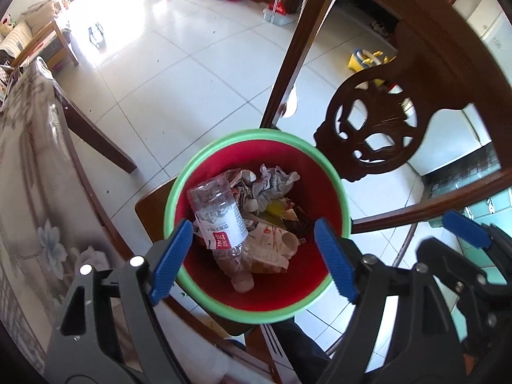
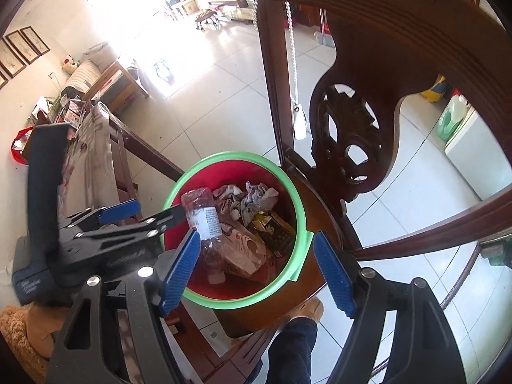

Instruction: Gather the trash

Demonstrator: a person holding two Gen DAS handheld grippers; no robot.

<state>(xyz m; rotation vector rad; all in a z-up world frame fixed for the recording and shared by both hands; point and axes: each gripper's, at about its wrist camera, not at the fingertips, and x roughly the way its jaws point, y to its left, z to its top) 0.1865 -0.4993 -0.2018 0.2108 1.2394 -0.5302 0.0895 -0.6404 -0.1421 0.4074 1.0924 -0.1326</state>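
bottle [image 1: 220,220] in bin [image 1: 256,134] | bin on chair [image 1: 150,204] | table [image 1: 28,166] left

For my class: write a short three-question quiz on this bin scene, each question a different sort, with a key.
1. True or false: the plastic bottle lies inside the red bin.
2. The bin's rim is: A blue, B green, C yellow.
3. Fill in: the bin stands on the seat of a wooden ____.

Key
1. True; the bottle lies on crumpled paper and a flattened carton.
2. B.
3. Chair. The left gripper and right gripper are open and hold nothing.
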